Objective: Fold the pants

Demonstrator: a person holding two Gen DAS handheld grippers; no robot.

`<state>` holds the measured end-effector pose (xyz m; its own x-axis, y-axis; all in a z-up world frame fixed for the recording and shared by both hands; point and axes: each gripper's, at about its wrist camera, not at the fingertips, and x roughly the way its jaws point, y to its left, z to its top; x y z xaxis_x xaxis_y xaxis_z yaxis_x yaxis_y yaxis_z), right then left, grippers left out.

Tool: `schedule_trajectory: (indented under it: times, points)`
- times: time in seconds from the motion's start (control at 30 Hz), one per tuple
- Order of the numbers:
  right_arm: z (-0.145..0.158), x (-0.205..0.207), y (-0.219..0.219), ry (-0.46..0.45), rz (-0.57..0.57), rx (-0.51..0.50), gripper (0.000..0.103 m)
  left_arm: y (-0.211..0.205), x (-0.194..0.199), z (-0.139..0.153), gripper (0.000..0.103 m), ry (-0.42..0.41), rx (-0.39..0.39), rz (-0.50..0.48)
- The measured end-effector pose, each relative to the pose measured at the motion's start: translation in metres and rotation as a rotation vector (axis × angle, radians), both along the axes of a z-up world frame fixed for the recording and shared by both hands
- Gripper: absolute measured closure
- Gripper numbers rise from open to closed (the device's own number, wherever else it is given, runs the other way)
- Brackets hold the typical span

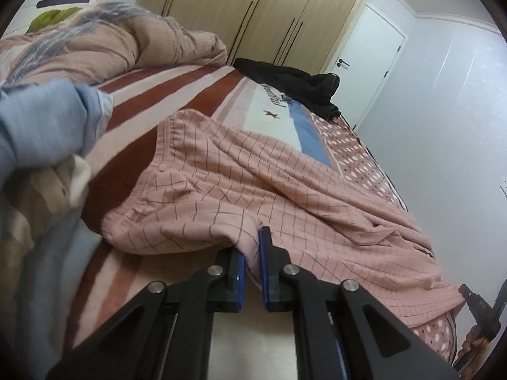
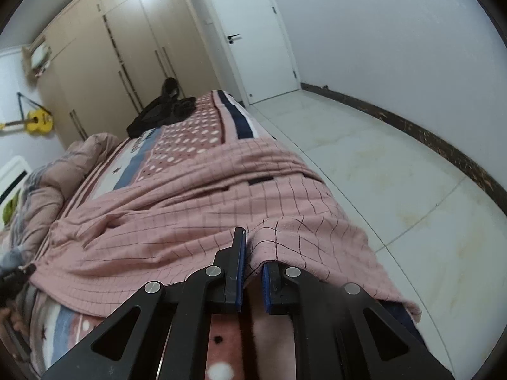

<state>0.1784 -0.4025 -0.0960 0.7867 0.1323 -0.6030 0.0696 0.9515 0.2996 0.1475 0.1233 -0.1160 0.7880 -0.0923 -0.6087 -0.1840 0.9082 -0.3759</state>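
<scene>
Pink checked pants (image 1: pixel 247 183) lie spread and wrinkled across the bed; they also fill the middle of the right wrist view (image 2: pixel 196 209). My left gripper (image 1: pixel 252 247) is shut on the near edge of the pants, with fabric pinched between the blue pads. My right gripper (image 2: pixel 253 253) is shut on another part of the near edge, toward the leg end, with cloth draped over its right finger. The other gripper shows at the right edge of the left wrist view (image 1: pixel 481 310).
The bed has a striped and dotted blanket (image 1: pixel 177 91). A rumpled pink quilt (image 1: pixel 133 44) and blue and beige clothes (image 1: pixel 41 133) lie at the left. A black garment (image 1: pixel 298 85) lies at the far end. Wardrobes (image 2: pixel 120 50), a door (image 2: pixel 253 31) and tiled floor (image 2: pixel 380 171) surround it.
</scene>
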Motion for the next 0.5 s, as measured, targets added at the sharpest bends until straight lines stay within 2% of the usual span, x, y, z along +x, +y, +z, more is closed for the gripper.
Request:
schedule_trajectory:
  times: [0.27,0.4,0.5]
  points:
    - [0.011,-0.018,-0.006,-0.025,-0.006,0.036,0.099,0.001,-0.019,0.014,0.098,-0.023,0.008,-0.004]
    - [0.023,-0.02,-0.003,-0.037,0.009,0.016,0.099,-0.002,-0.017,0.028,0.098,-0.039,0.04,-0.019]
    - [0.038,-0.004,-0.002,-0.029,0.039,-0.005,0.099,-0.007,-0.001,0.043,0.098,-0.027,0.093,-0.045]
